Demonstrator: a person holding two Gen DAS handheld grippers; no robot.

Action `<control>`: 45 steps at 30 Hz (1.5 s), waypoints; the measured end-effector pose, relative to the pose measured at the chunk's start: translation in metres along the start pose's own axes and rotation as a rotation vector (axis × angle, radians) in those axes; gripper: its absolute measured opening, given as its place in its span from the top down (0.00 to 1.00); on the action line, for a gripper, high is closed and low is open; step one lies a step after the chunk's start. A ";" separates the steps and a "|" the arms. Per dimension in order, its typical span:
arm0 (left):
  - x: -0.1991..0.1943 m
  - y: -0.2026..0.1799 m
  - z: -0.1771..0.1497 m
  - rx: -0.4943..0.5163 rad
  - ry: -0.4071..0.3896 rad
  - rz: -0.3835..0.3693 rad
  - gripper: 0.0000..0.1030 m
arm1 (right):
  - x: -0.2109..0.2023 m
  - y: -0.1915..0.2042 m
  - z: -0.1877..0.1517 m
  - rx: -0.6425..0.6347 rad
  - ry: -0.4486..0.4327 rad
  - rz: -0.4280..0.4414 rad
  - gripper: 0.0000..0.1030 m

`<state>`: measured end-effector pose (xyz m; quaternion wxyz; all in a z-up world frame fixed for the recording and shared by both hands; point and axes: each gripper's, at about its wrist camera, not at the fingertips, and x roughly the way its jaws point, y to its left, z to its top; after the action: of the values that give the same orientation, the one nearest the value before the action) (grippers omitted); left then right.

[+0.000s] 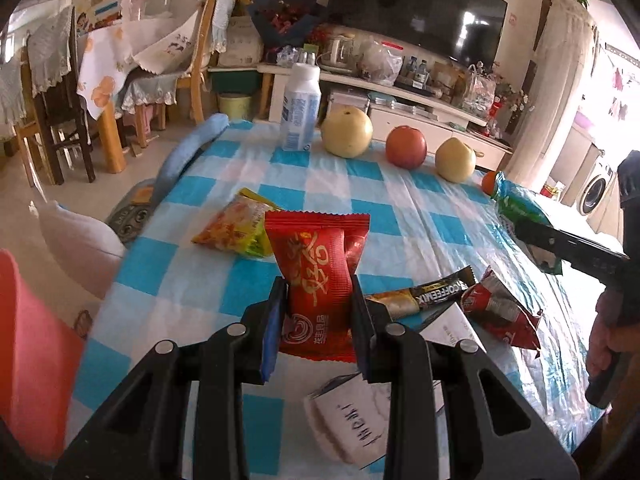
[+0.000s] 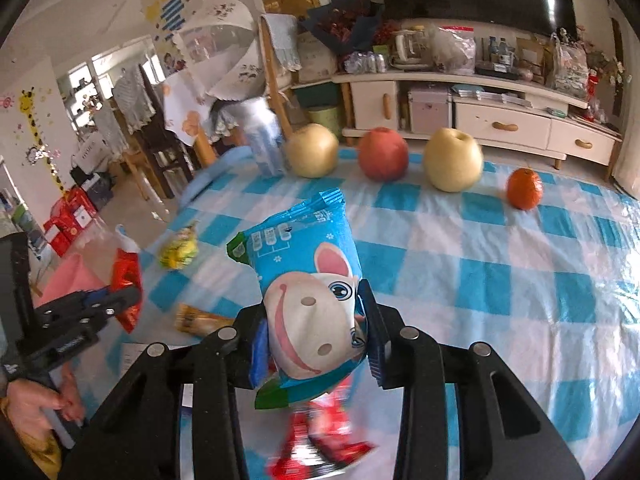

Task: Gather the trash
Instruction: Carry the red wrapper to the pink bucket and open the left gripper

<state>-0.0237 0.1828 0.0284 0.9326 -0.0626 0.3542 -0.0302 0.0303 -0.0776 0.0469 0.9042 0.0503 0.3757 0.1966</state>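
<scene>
Red and blue wrappers are both pinched: the red snack packet (image 1: 320, 280) by the left gripper (image 1: 320, 312), the blue cartoon packet (image 2: 308, 300) by the right gripper (image 2: 316, 336), lifted at 12 o'clock above the checked surface (image 2: 520, 280); grips should be kept firm until the bin is reached.

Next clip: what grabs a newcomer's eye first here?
Each gripper clamps a snack wrapper: the left gripper a red wrapper, the right gripper a blue cartoon-cow wrapper. Behind, fruit lines the checked tablecloth's far edge, including a red apple.
</scene>
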 end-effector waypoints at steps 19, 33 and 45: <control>-0.070 0.080 0.010 -0.117 -0.125 0.090 0.69 | -0.001 0.166 -0.027 -0.063 0.083 0.196 0.62; -0.140 0.252 -0.009 -0.459 -0.173 0.339 0.69 | 0.031 0.340 -0.013 -0.339 0.125 0.337 0.61; -0.157 0.306 -0.028 -0.625 -0.200 0.407 0.26 | 0.080 0.393 -0.027 -0.333 0.162 0.388 0.22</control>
<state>-0.1562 0.4987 0.0686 0.8855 -0.2748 0.2586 0.2711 -0.0625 0.3130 0.0689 0.8125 -0.0439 0.3927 0.4286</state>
